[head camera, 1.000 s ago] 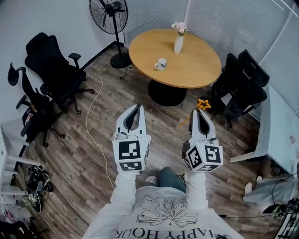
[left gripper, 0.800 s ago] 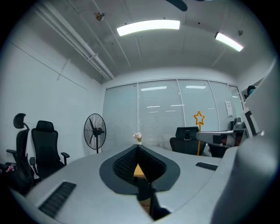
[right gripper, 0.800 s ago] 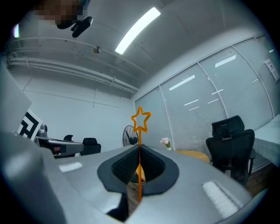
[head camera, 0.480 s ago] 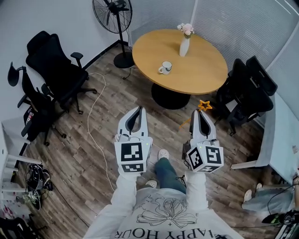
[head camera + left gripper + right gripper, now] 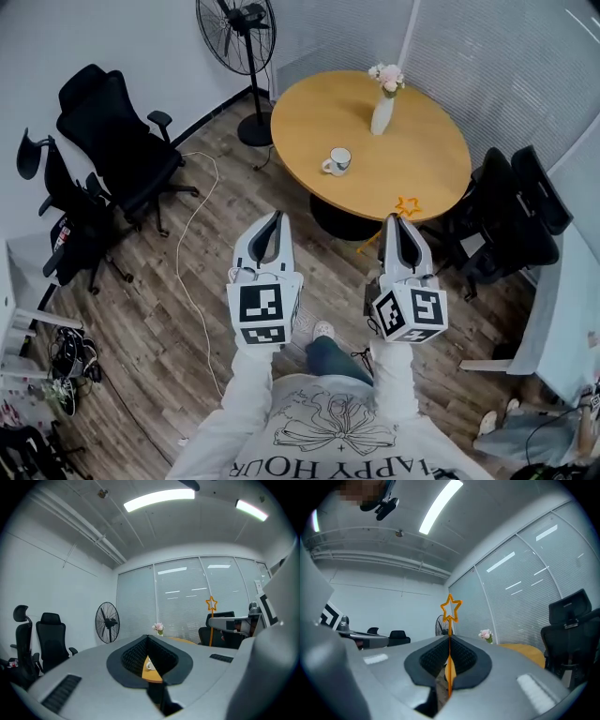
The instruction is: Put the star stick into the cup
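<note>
A white cup point(image 5: 337, 161) stands on the round wooden table point(image 5: 422, 169), near its front left edge. My right gripper point(image 5: 397, 219) is shut on the orange star stick point(image 5: 408, 206), held upright with the star point(image 5: 451, 606) above the jaws and the stick's tail poking out below. That gripper hovers just short of the table's near edge, right of the cup. Level with it to the left, my left gripper point(image 5: 276, 216) is shut with nothing in it. Through the gap under its pads the cup point(image 5: 149, 665) shows in the left gripper view.
A white vase with pink flowers point(image 5: 382, 105) stands at the table's far side. A standing fan point(image 5: 242, 37) is behind the table to the left. Black office chairs point(image 5: 117, 150) are at the left, more chairs point(image 5: 511, 216) at the right. A white cable point(image 5: 187, 234) lies on the wood floor.
The person has stepped forward, so the table and cup have drawn closer to both grippers. The star now overlaps the table's near edge. Both grippers kept their states.
</note>
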The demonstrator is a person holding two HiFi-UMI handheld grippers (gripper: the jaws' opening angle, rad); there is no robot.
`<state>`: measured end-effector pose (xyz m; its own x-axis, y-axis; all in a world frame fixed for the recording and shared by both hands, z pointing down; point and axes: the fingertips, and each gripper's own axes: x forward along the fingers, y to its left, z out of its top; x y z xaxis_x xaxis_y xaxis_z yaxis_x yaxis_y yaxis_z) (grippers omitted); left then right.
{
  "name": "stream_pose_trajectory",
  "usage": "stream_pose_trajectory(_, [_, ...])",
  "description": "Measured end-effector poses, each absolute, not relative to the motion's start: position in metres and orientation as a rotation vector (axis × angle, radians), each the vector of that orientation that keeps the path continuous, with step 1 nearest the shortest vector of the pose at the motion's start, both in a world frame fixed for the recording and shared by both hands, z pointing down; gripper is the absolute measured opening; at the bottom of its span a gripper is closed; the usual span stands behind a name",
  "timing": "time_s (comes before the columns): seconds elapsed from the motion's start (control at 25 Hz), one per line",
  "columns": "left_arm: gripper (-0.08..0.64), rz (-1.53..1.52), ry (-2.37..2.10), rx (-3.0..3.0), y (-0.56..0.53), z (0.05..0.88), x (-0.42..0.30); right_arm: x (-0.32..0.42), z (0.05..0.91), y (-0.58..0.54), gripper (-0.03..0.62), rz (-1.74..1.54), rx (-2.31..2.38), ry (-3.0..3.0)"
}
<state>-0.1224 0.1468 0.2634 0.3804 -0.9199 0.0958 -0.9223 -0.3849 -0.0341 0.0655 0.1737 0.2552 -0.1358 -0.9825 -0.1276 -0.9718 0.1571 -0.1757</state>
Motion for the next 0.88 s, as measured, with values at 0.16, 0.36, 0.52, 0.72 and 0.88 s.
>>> stream_pose_trajectory(0.16, [0.006,0.144,-1.746,2.585,0.111,0.259,-0.100,0.084,0.247,0.136,0.014,-0.053,-1.874,2.239])
stream_pose_trajectory(0.36, [0.006,0.141,-1.754,2.577,0.076,0.260,-0.077,0.103,0.248,0.098,0.014,-0.053,-1.851,2.255])
stream_pose_trajectory(0.52, [0.006,0.150,-1.748,2.575,0.055,0.266,-0.063,0.116,0.255,0.075,0.014,-0.075,-1.846,2.255])
stream_pose_trajectory(0.72, [0.006,0.179,-1.747,2.560,0.034,0.273,-0.054,0.126,0.265,0.047,0.014,-0.129,-1.848,2.244])
stream_pose_trajectory(0.88, [0.006,0.186,-1.757,2.541,0.017,0.278,-0.057,0.124,0.268,0.029,0.014,-0.137,-1.839,2.253])
